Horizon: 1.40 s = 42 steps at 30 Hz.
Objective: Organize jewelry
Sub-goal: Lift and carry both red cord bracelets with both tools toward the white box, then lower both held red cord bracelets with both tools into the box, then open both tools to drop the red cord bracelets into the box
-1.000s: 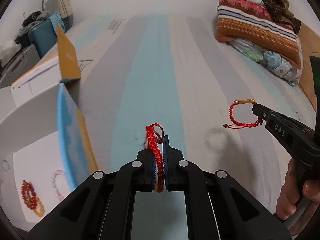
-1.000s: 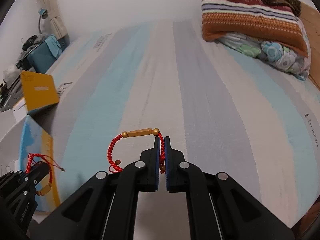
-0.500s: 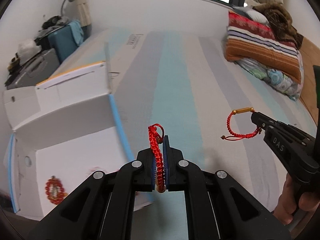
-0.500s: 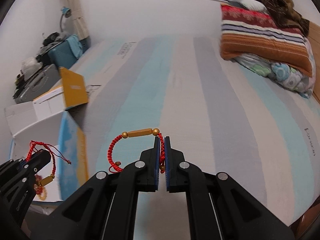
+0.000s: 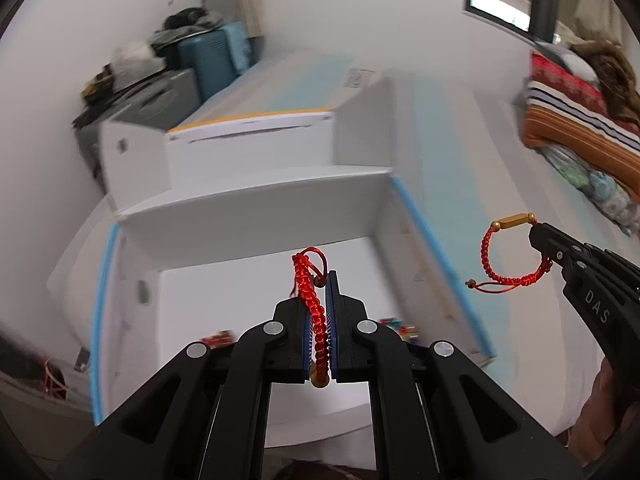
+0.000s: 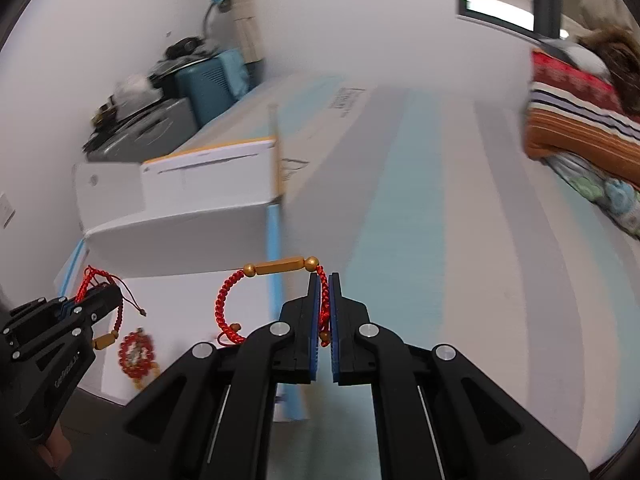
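Left tool [image 5: 320, 292] clamps red braided cord bracelet [image 5: 314, 312]; right tool [image 6: 323, 280] clamps red gold-barred bracelet [image 6: 276, 266]. Open white cardboard box [image 5: 256, 204] holds red bead bracelet [image 6: 136, 354].

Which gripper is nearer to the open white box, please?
Left. The left gripper hangs over the open white box; the right gripper is beside it, above the mattress.

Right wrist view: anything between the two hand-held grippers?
Only the right one's red bracelet hanging over the white box, with a beaded red bracelet lying inside.
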Tool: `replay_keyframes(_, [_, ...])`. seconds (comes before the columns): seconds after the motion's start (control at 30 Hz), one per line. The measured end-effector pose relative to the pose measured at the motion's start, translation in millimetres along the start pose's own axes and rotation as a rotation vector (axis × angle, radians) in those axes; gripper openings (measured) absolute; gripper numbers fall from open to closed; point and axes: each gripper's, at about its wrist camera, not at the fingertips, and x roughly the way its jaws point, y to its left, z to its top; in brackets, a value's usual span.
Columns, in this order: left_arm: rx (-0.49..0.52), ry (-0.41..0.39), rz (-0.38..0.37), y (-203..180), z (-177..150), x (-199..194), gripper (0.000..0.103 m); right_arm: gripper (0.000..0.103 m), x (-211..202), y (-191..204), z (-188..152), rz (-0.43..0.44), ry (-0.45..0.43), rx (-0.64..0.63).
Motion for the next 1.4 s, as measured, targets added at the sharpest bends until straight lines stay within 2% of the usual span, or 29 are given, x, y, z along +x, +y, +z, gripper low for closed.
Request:
replay_keyframes(0.17, [-0.038, 0.039, 0.038, 41, -6, 9, 0.005, 0.003, 18, 41, -1, 0.031, 0.03, -0.048])
replay_keyframes(0.33, [-0.073, 0.094, 0.064, 73, -12, 28, 0.005, 0.003, 46, 75, -5, 0.05, 0.109, -0.095])
replay_keyframes(0.57, [-0.096, 0.199, 0.059, 93, -20, 59, 0.005, 0.003, 96, 105, -12, 0.018, 0.276, -0.164])
replay_keyframes(0.8, [-0.091, 0.287, 0.05, 97, -26, 81, 0.005, 0.003, 132, 112, -26, -0.008, 0.412, -0.19])
replay_keyframes(1.0, [-0.093, 0.323, 0.052, 98, -33, 91, 0.006, 0.003, 138, 111, -34, -0.011, 0.458, -0.185])
replay_keyframes(1.23, [-0.109, 0.329, 0.074, 104, -33, 96, 0.009, 0.007, 142, 116, -32, -0.01, 0.453, -0.188])
replay_keyframes(1.27, [-0.11, 0.328, 0.077, 104, -32, 96, 0.014, 0.009, 141, 116, -32, -0.008, 0.449, -0.19])
replay_keyframes(1.3, [-0.115, 0.324, 0.082, 105, -32, 94, 0.026, 0.011, 139, 117, -32, -0.003, 0.441, -0.193])
replay_keyframes(1.33, [-0.12, 0.31, 0.093, 107, -31, 91, 0.033, 0.018, 136, 117, -31, 0.001, 0.432, -0.194])
replay_keyframes(1.37, [-0.122, 0.292, 0.106, 108, -30, 87, 0.047, 0.025, 132, 118, -31, 0.004, 0.421, -0.196])
replay_keyframes(1.4, [-0.122, 0.279, 0.116, 109, -28, 84, 0.059, 0.042, 129, 118, -29, 0.005, 0.407, -0.195])
